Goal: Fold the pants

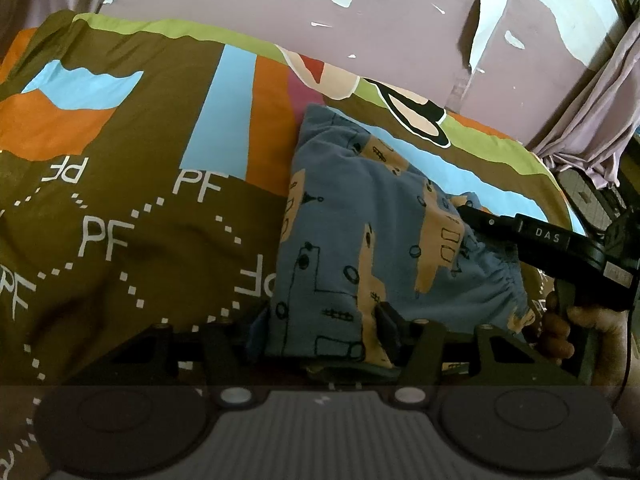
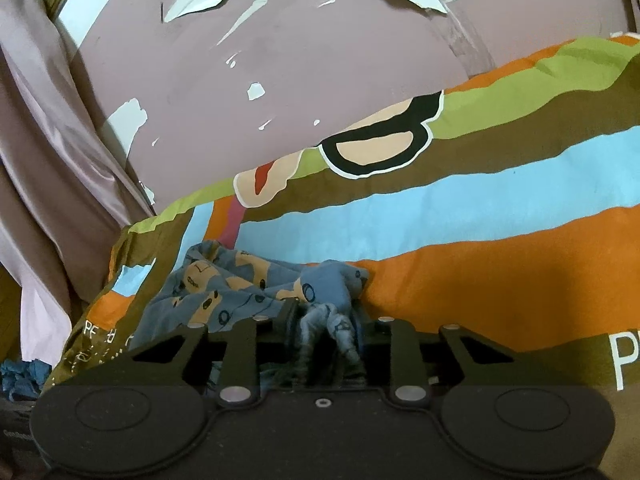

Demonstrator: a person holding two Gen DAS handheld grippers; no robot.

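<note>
Blue cotton pants (image 1: 360,240), printed with tan patches and black line drawings, lie folded into a rough rectangle on the bed, on top of a bedspread (image 1: 140,184) banded in brown, orange, sky blue and green with white "PF" lettering. We see the gathered elastic waistband at the pants' right side in our left wrist view, and the far end reaching toward the lilac wall (image 1: 280,8) with its peeling paint.

Our left tool (image 1: 324,320) sits low over the near edge of the pants. Its jaws stand partly apart with the folded cloth lying between them; the right finger rests against the fabric, but we cannot tell whether the pads truly pinch it.

Our right tool (image 2: 326,324) comes in from the waistband side, black, with "DAS" on its body, a hand (image 1: 560,332) wrapped around its grip. In its own wrist view the jaws are drawn close together and a bunched ridge of the blue fabric is squeezed between the fingers, wrinkled and standing up from the bedspread. The rest of the pants spread off to the left of that tool.

A pale mauve curtain (image 2: 52,152) hangs beside the bed.
</note>
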